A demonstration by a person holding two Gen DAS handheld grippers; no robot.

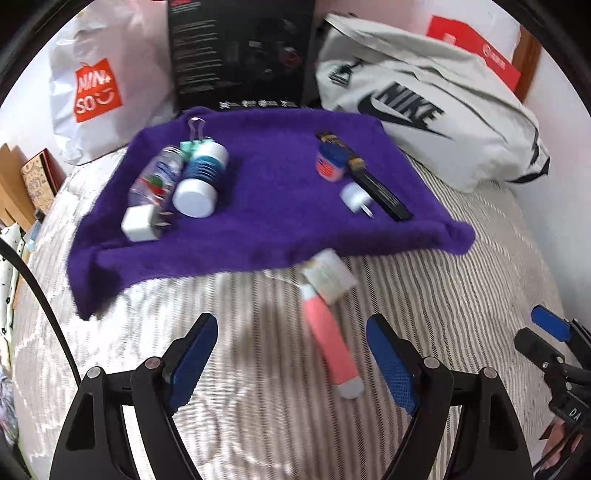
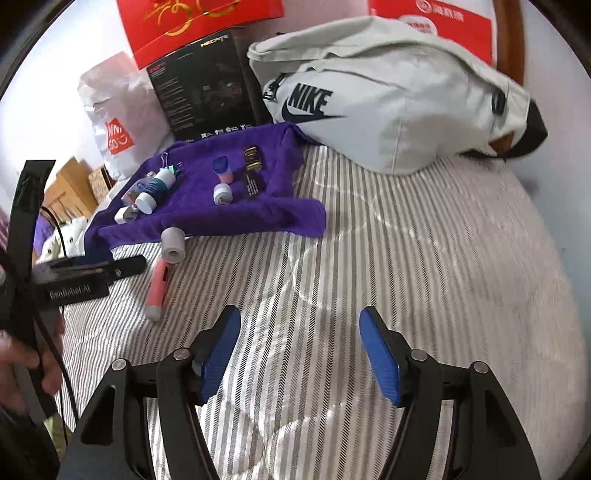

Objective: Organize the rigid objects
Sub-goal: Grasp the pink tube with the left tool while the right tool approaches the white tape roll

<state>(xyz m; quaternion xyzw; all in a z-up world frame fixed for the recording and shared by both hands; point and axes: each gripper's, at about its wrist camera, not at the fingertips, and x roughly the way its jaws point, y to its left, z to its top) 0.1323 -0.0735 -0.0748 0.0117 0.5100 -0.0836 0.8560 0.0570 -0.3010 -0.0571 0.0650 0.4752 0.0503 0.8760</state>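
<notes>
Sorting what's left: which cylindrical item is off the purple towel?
The pink tube, lying on the striped bedding in front of the towel; the bottles sit on it.

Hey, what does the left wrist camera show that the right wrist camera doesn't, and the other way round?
Only the left wrist view shows the left gripper open over the striped bedcover. Only the right wrist view shows the red and gold box and the right gripper open. Both share the purple towel, the pink tube lying off it, and the Nike bag.

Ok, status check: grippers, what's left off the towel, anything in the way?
Both hand-held grippers, left and right, open, empty. Pink tube and white cylinder off purple towel. Nothing blocking.
</notes>
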